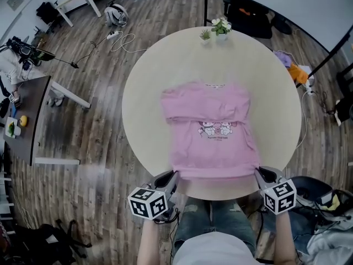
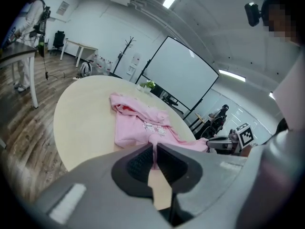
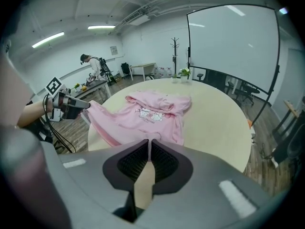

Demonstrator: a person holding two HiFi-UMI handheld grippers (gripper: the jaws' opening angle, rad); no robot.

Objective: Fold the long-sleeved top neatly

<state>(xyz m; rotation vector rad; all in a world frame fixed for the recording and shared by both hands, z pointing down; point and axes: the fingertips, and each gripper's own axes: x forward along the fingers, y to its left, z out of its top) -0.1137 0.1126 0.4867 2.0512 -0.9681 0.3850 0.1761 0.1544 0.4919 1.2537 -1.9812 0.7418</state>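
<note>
Now your left gripper (image 1: 171, 176) and right gripper (image 1: 259, 174) jaws clench the top (image 1: 212, 148) by its hem at the worktop (image 1: 143, 98) near edge; next, likely fold it evenly toward the collar.

top (image 1: 212, 145) hem: near corners vanish inside left tongs (image 1: 175, 176) & right tongs (image 1: 257, 173); amt of cloth in each grip can't be told.
print (image 1: 216, 129): two cartoon figs; wording under them too small to read.
counter (image 3: 214, 113): near part hidden behind tongs' own bodies in both gripper views.
forearms (image 1: 148, 246): cut off by head view's bottom edge.
sleeve (image 2: 288, 128): blurred, blocks rt side of left gripper view.
plants (image 1: 216, 28): too small to ID.
far person (image 3: 90, 63): too small to tell activity.
</note>
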